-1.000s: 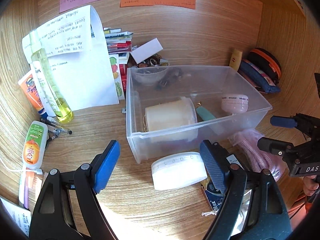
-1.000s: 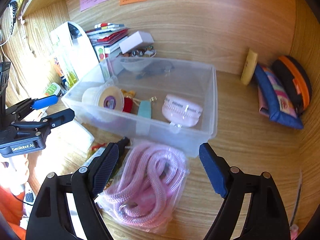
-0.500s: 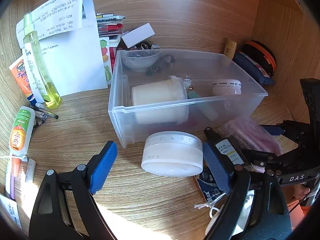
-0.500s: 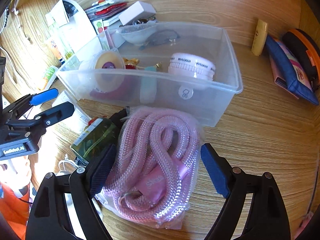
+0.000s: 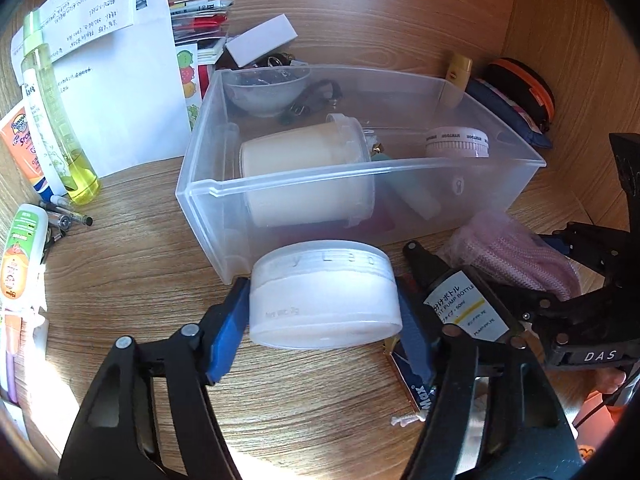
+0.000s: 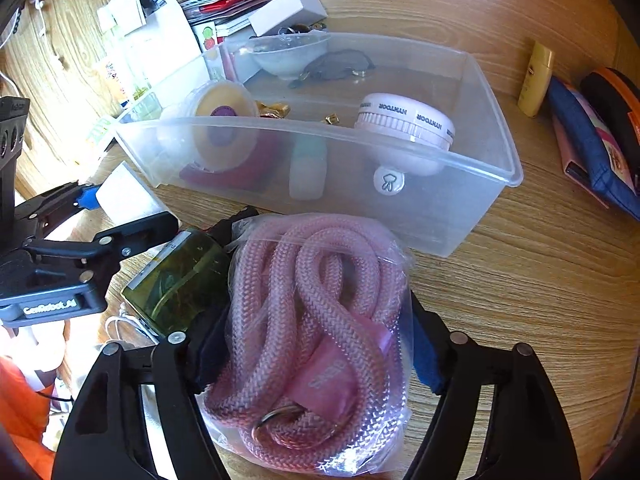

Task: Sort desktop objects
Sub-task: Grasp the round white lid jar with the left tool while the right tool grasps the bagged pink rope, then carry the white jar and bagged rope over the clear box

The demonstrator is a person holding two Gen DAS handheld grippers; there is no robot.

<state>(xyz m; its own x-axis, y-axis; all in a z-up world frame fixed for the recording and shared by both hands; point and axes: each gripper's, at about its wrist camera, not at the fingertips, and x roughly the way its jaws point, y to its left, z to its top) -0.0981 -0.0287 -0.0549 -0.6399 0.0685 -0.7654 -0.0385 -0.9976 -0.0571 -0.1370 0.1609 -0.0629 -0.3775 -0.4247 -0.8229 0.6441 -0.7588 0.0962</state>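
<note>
Bright, warm daylight; hard sun patch on worktop [image 5: 120, 272] left of the left tongs [image 5: 322, 330] (blown-out white). Strong fisheye bending, dark corners.

A wood-grain desk nook in strong sunlight

The desk top [image 5: 132, 264] was light wood grain, and the back wall [image 5: 360, 4] and right side wall [image 5: 560, 40] matched it — one boxed-in alcove. Sunlight fell bright across the near-left of the surface, glaring pale there, while the back wall sat in softer, warmer shade — an orange paper's edge showed at its top.
</note>
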